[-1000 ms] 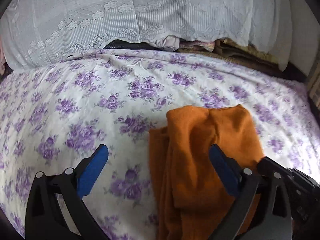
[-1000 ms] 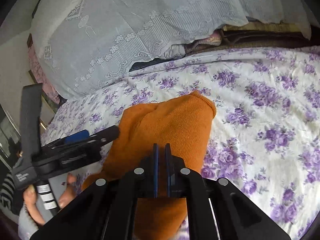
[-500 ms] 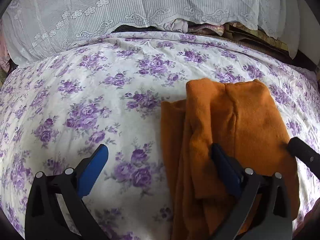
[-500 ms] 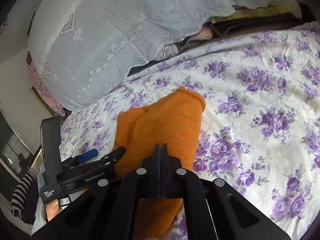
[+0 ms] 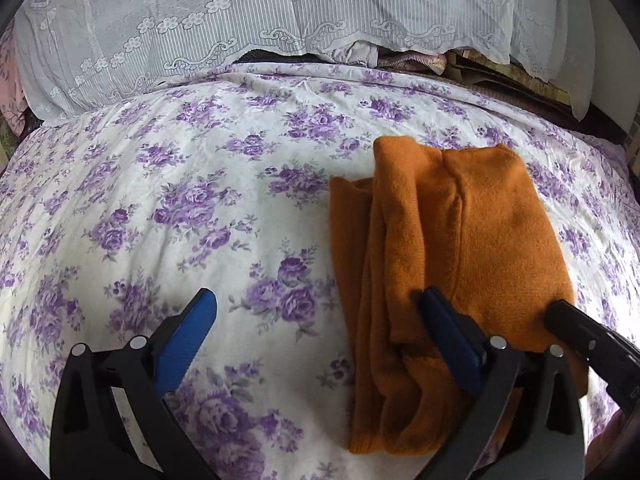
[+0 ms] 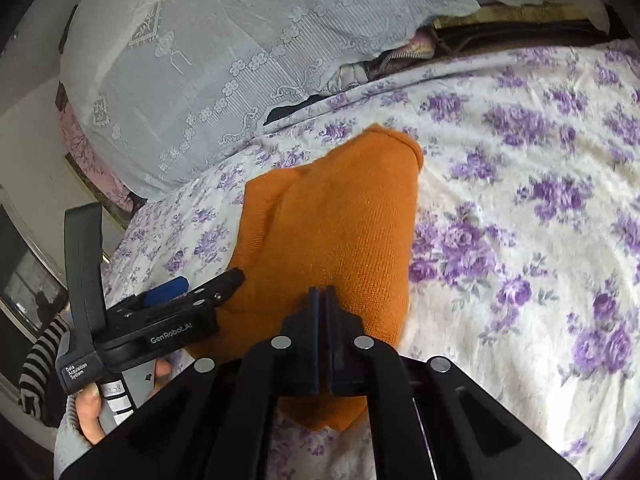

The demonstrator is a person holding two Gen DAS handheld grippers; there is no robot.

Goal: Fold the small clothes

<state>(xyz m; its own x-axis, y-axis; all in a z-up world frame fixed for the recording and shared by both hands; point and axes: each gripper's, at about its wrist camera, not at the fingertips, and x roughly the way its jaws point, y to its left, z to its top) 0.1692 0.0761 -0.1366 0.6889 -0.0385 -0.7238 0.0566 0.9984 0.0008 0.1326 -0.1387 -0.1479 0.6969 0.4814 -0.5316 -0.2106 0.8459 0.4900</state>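
Note:
An orange knitted garment (image 5: 460, 240) lies folded lengthwise on the purple-flowered sheet (image 5: 180, 200). In the left wrist view my left gripper (image 5: 316, 296) is open wide. Its right blue pad (image 5: 448, 332) rests over the garment's near left fold, and its left pad hangs above bare sheet. My right gripper (image 6: 320, 292) is shut over the near end of the garment (image 6: 332, 232). Its pads are together and no fabric shows between them. Its black tip (image 5: 560, 316) touches the garment's near right edge. The left gripper (image 6: 208, 280) sits at that garment's left side.
A white lace cover (image 5: 280, 12) drapes over stacked bedding along the far edge of the bed, with folded fabrics (image 6: 400, 52) peeking out beneath. A person's hand and striped sleeve (image 6: 40, 364) hold the left gripper's handle. Open sheet stretches to the garment's left and right.
Both grippers sank closer to the garment. The right jaws closed their narrow gap. The right gripper's tip came into the left wrist view at the garment's near right edge.

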